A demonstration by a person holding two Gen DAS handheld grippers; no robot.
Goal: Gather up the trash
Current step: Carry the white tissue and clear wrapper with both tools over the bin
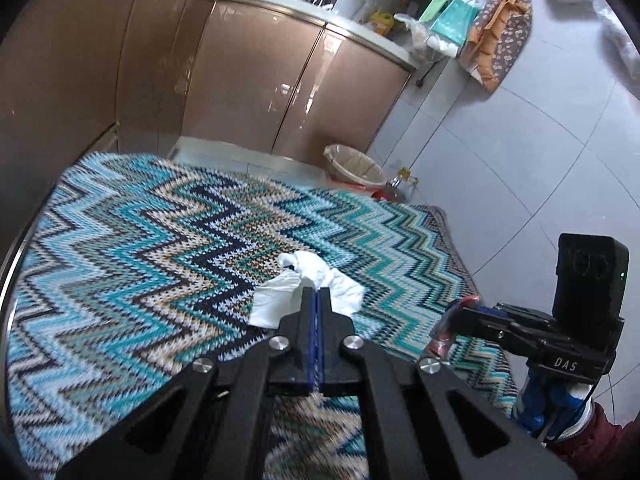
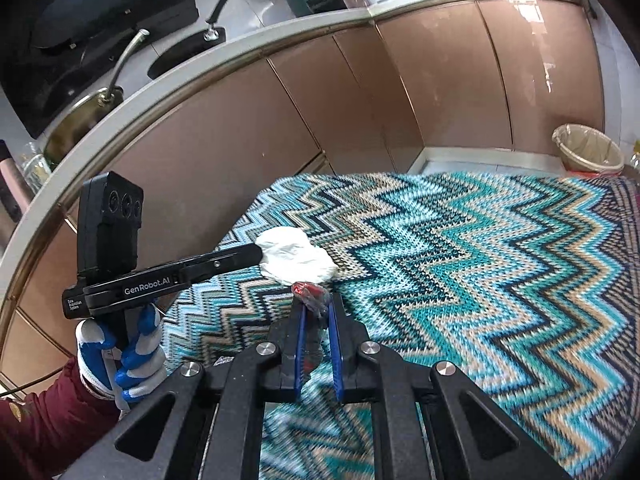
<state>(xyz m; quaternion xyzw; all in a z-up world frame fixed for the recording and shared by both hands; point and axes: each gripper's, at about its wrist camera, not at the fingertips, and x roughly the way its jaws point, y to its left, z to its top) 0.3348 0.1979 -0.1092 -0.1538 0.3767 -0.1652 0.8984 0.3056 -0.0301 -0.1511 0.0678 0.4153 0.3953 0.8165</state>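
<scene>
The rug (image 1: 140,240) looks blurry near the bottom. The left gripper (image 1: 316,292) hides part of the white tissue (image 1: 320,280). The bin (image 2: 588,150) is too small to see inside.

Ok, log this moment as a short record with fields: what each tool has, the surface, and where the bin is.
left tool: shut on the white tissue, above the cloth
right tool: shut on the red wrapper, a crinkled plastic piece
surface: zigzag knit cloth in teal, white and tan
bin: lined wastebasket on the floor beyond the far edge of the cloth, by the cabinets
bin contents: cannot tell
</scene>
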